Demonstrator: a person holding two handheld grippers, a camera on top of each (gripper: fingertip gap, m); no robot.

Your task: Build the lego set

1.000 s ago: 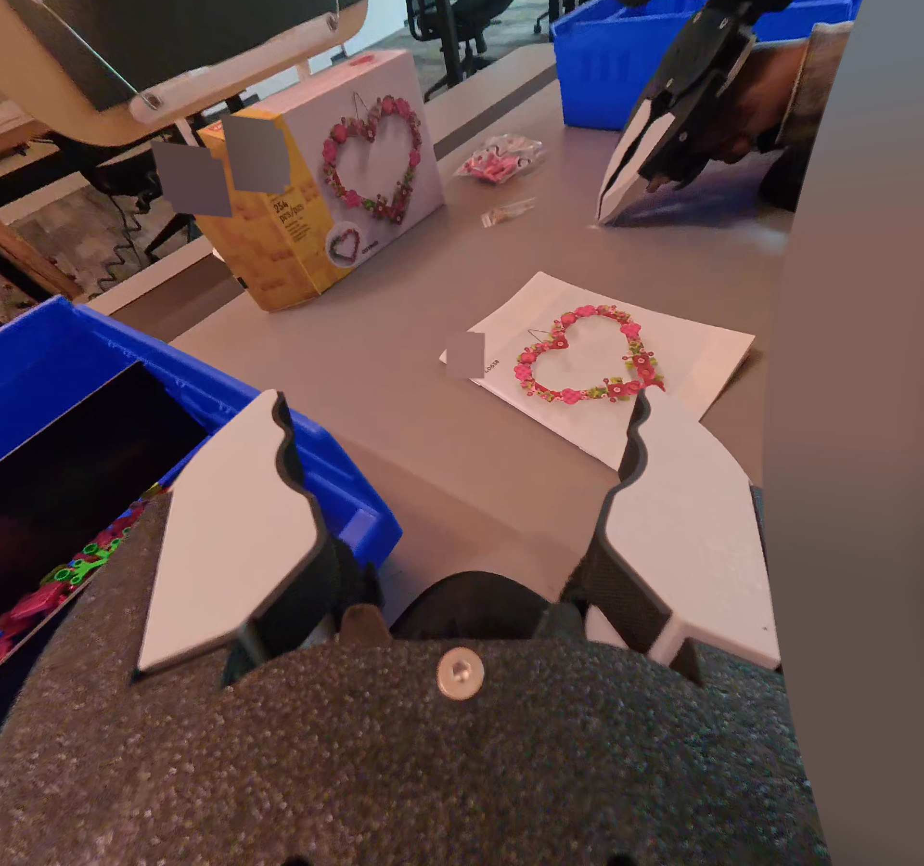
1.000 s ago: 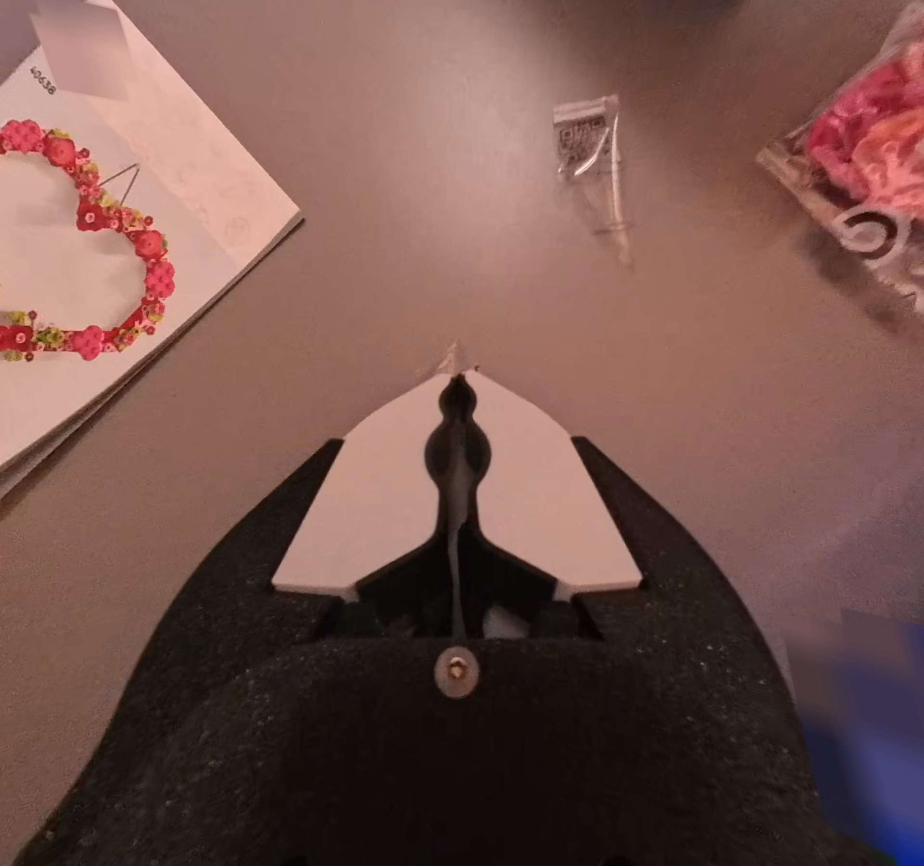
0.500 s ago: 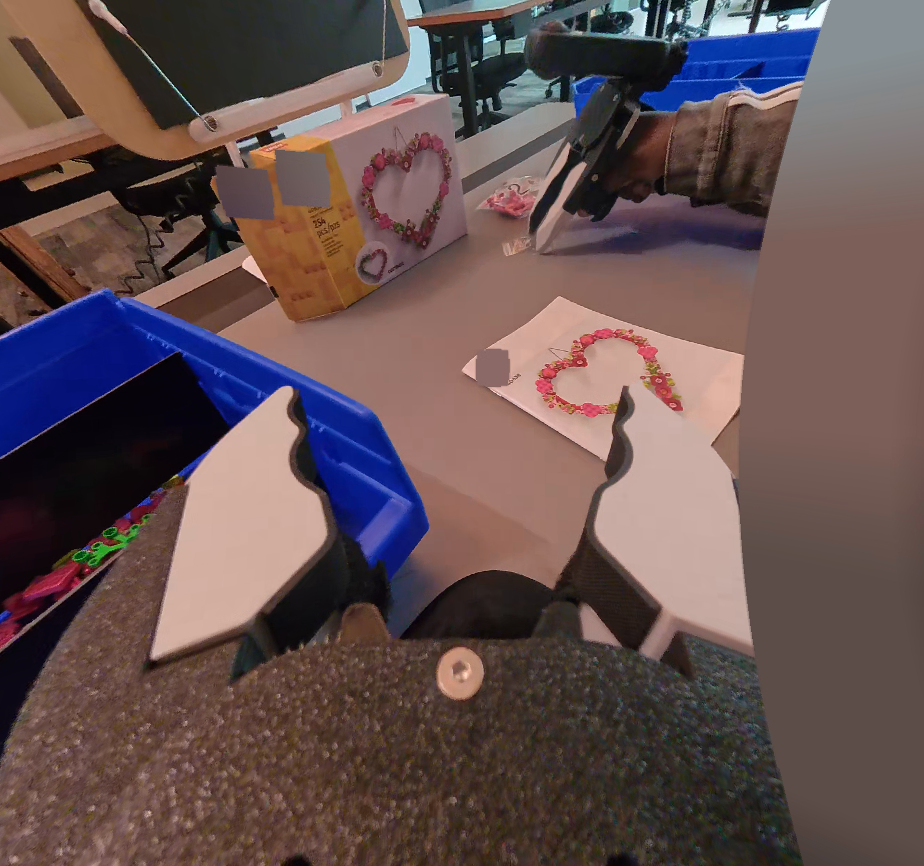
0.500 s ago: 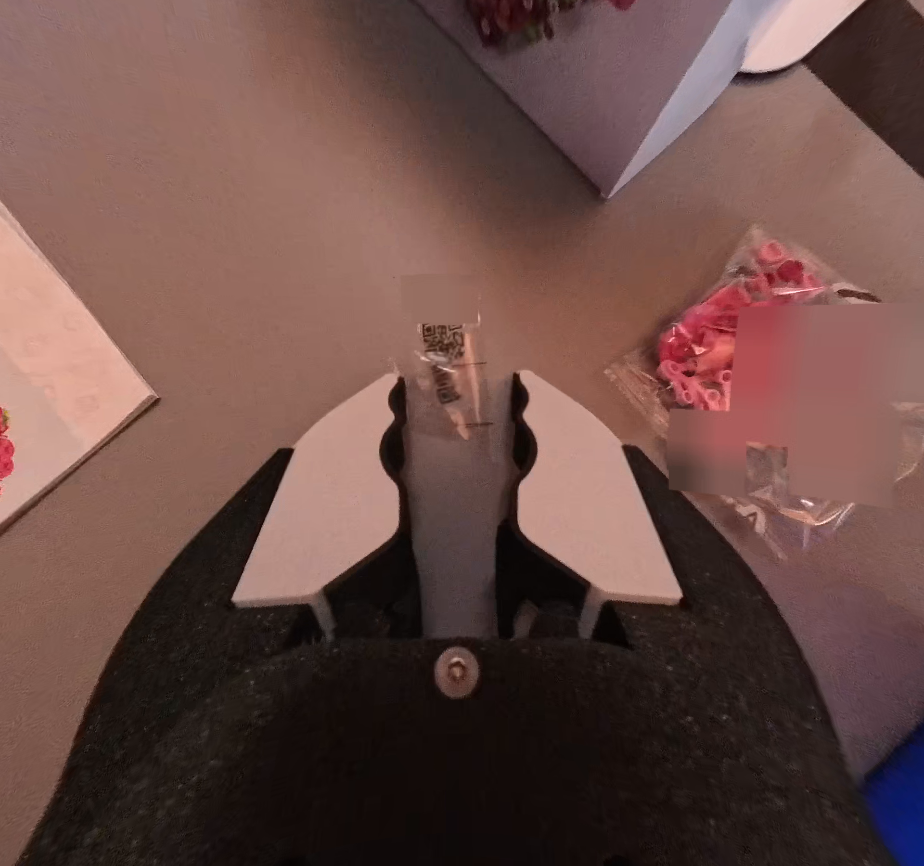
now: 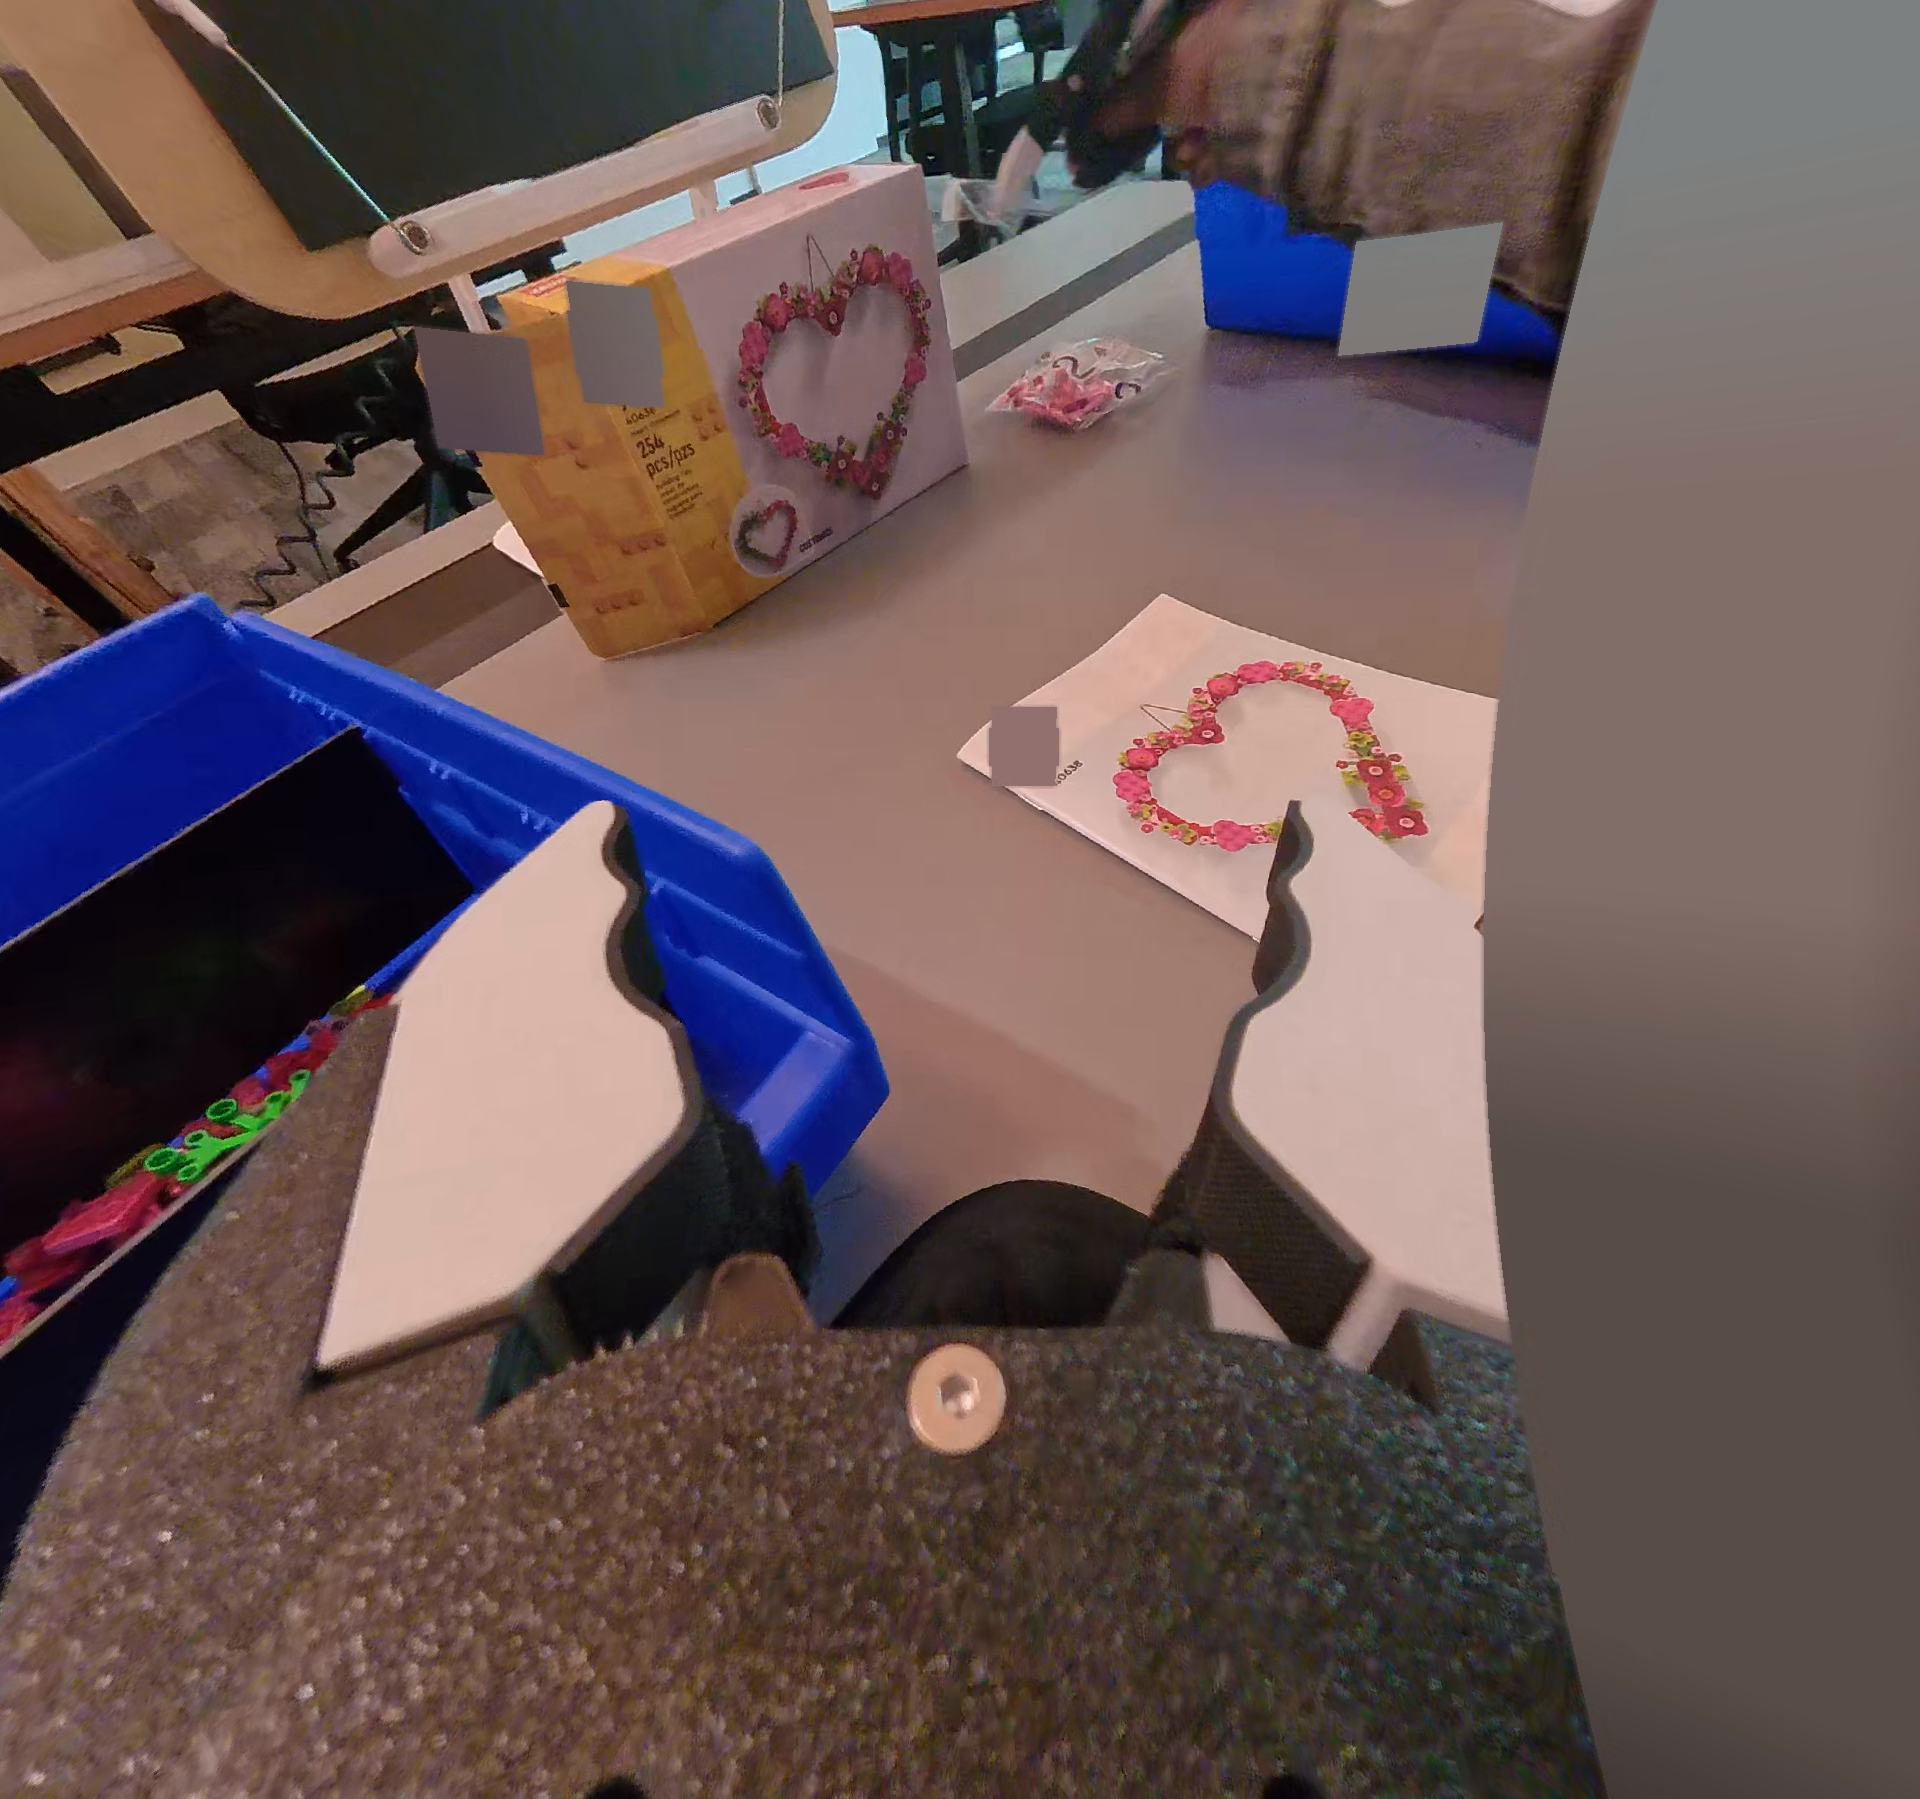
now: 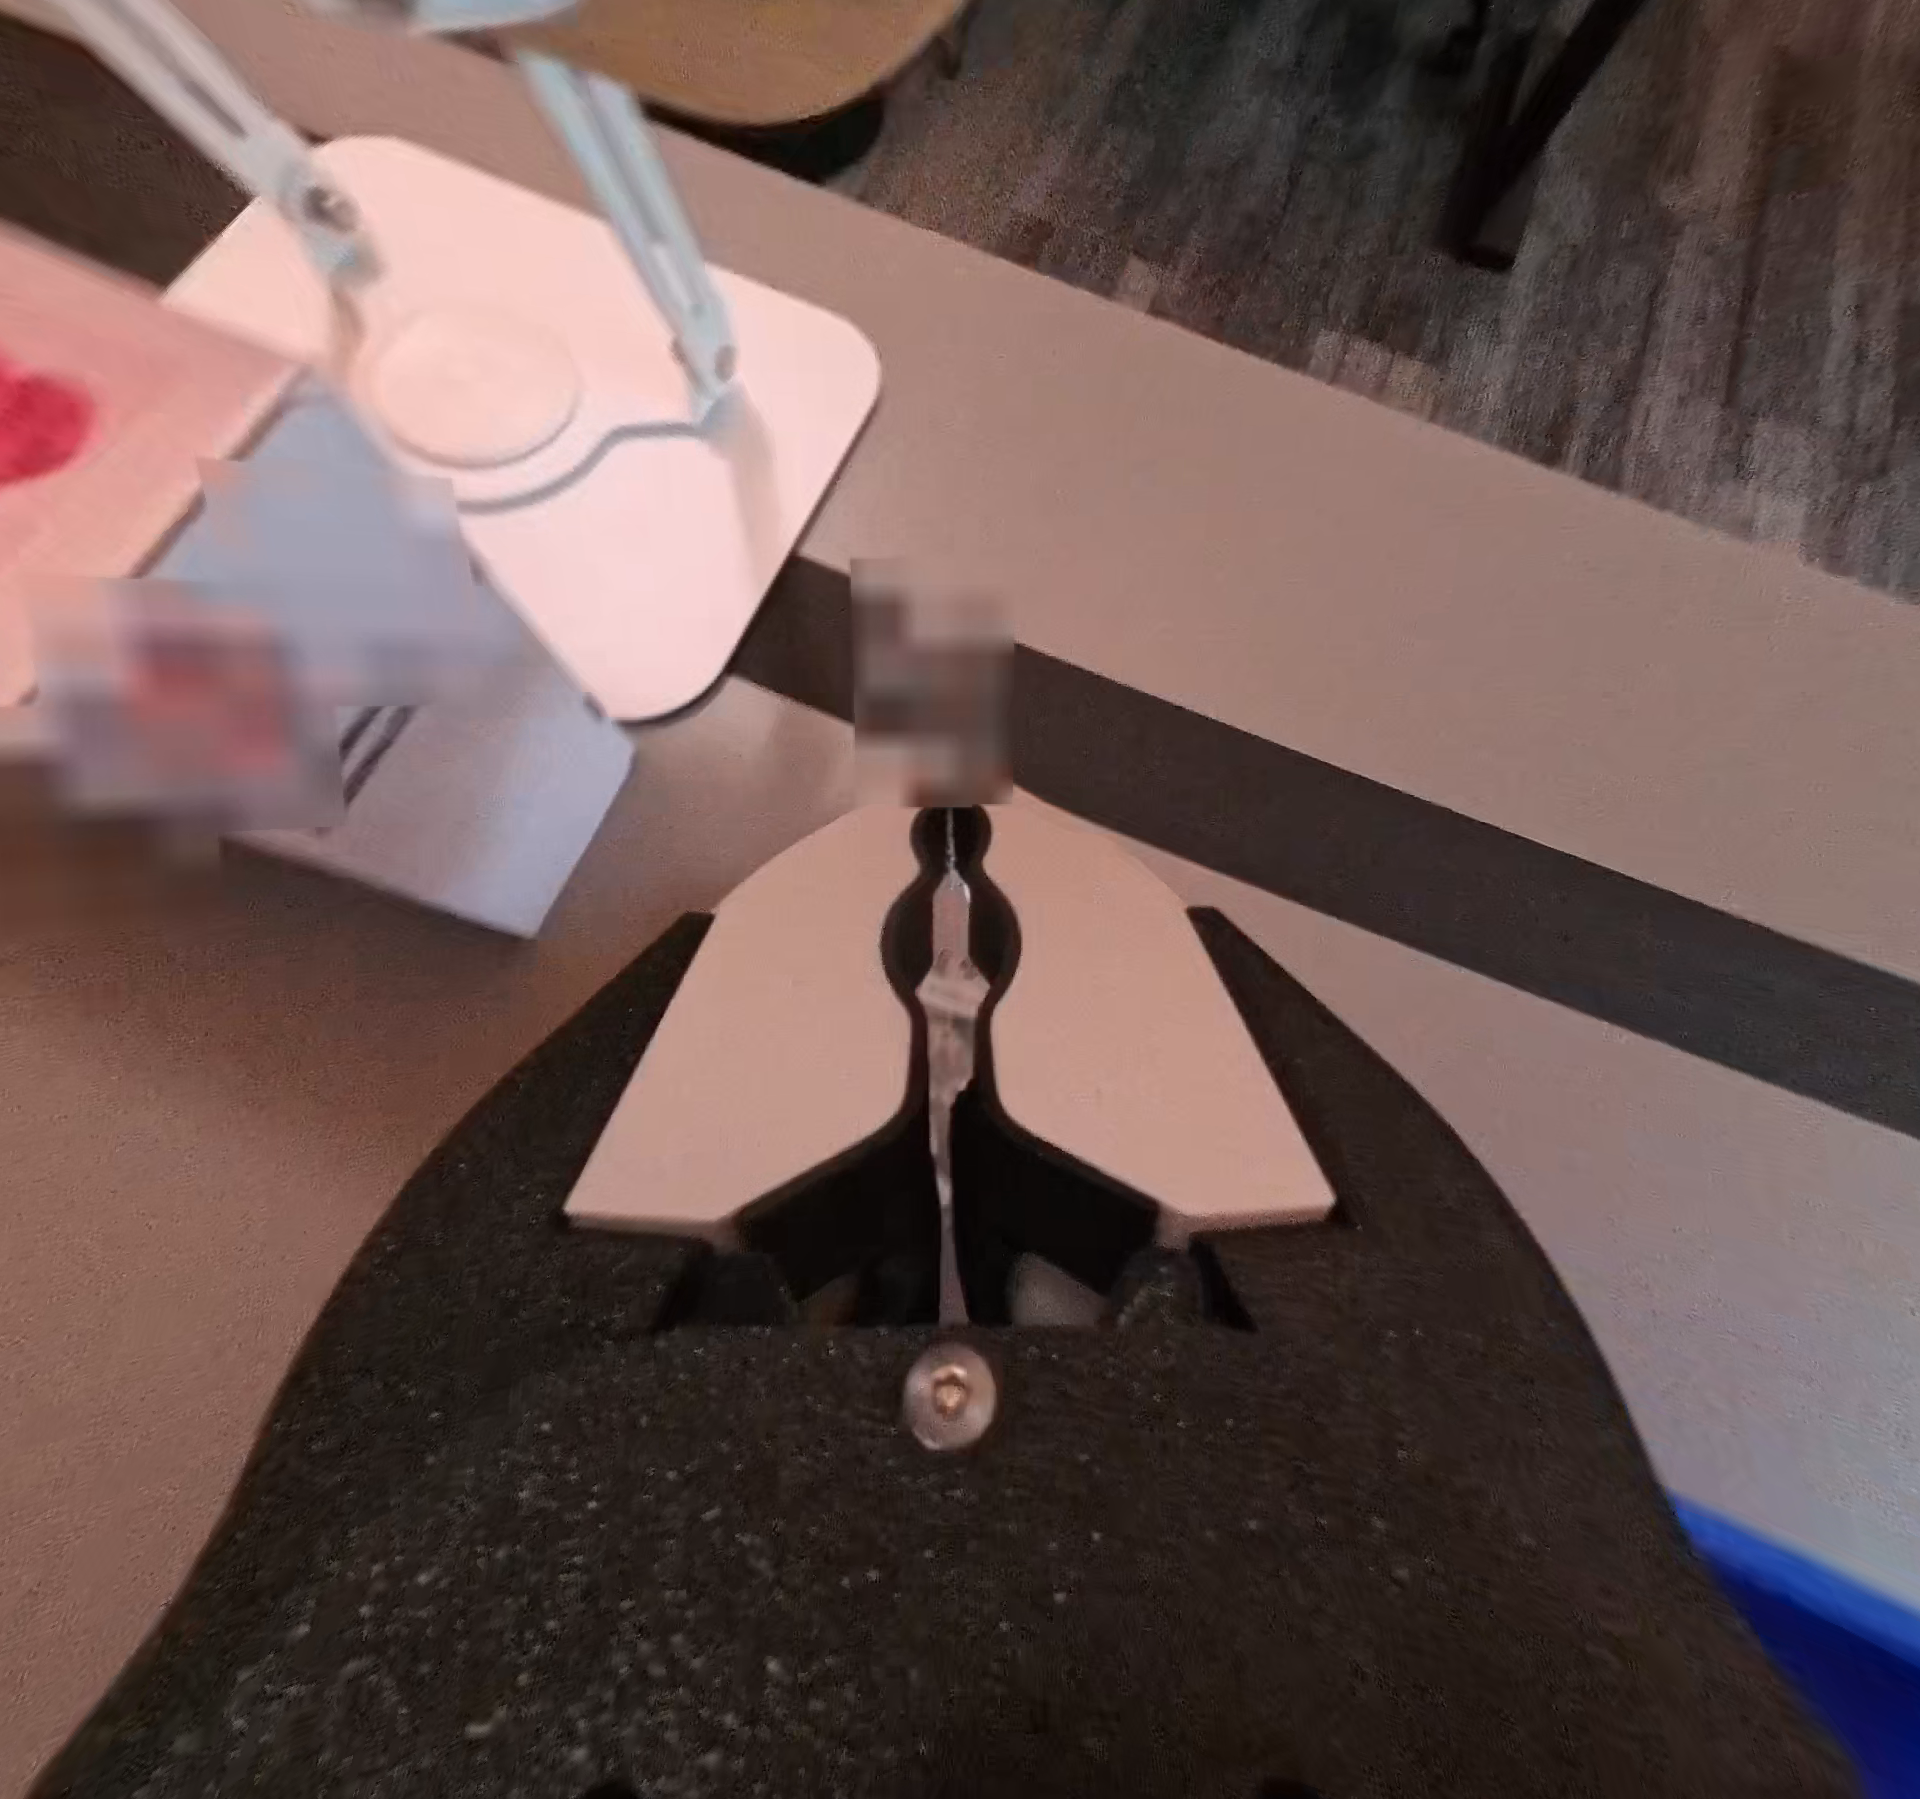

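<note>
My left gripper [image 5: 951, 824] is open and empty, low over the grey table [image 5: 894, 710] beside a blue bin [image 5: 727, 876] with pink and green lego pieces [image 5: 197, 1147]. The instruction booklet [image 5: 1247, 752] with a pink heart lies just ahead on the right. The lego box [image 5: 748, 399] stands farther back, and a clear bag of pink pieces [image 5: 1075, 383] lies behind it. My right gripper [image 6: 948, 819] is shut on a small clear plastic bag [image 6: 948, 1001], lifted above the table; it also shows blurred in the left wrist view [image 5: 1013, 170].
A white lamp base [image 6: 540, 419] sits on the table next to the lego box [image 6: 436, 773]. A second blue bin [image 5: 1278, 274] stands at the back right. A board on a stand [image 5: 416, 35] leans behind the box. A dark strip [image 6: 1455, 845] runs along the table. My hands' fingertips stand some 50 centimeters from each other.
My right gripper closed on the small clear bag and lifted it off the table, swinging toward the lamp base. My left gripper stayed open and drew back slightly.
</note>
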